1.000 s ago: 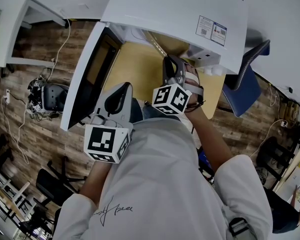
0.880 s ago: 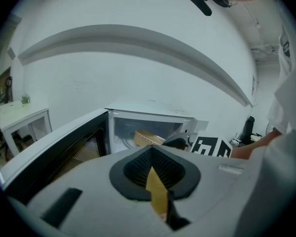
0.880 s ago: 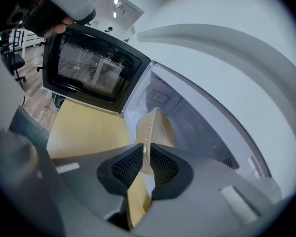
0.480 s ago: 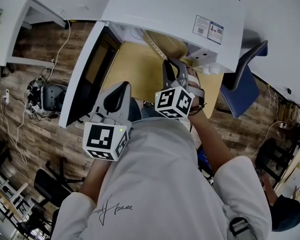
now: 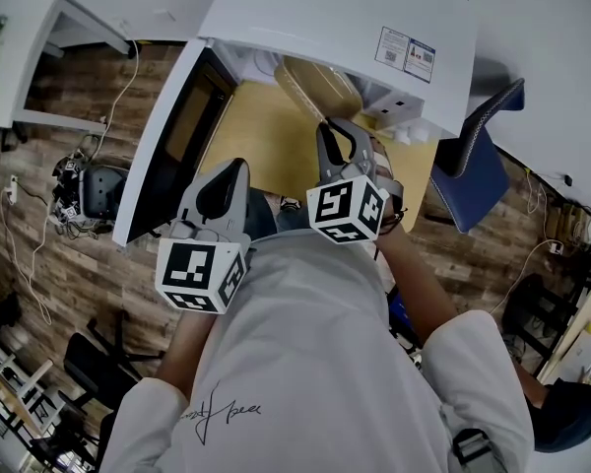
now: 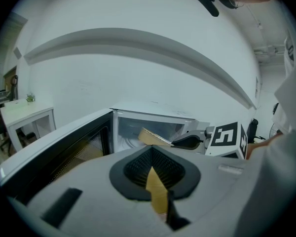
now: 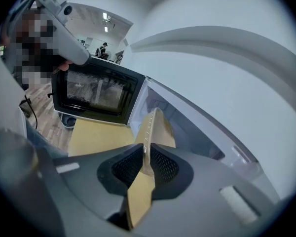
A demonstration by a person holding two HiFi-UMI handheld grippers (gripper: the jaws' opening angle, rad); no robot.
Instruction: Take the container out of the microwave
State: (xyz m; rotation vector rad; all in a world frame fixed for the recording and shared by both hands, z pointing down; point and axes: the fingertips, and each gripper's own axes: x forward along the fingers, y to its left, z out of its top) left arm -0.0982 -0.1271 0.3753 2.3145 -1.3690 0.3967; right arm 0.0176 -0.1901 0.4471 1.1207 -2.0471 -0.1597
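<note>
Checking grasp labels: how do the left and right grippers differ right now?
The right gripper is clamped on the tan container at the mouth of the microwave; the left gripper is closed on nothing. The right reaches forward; the left hangs back beside the open door. Both carry marker cubes.

An office-like workroom: wood-plank floor, a white desk, a blue office chair, loose cables trailing across the floor, and a white microwave on a tan table.

container: tan paper, matt
microwave: white, smooth, shiny
tabletop: smooth pale wood
floor: brown wood planks
</note>
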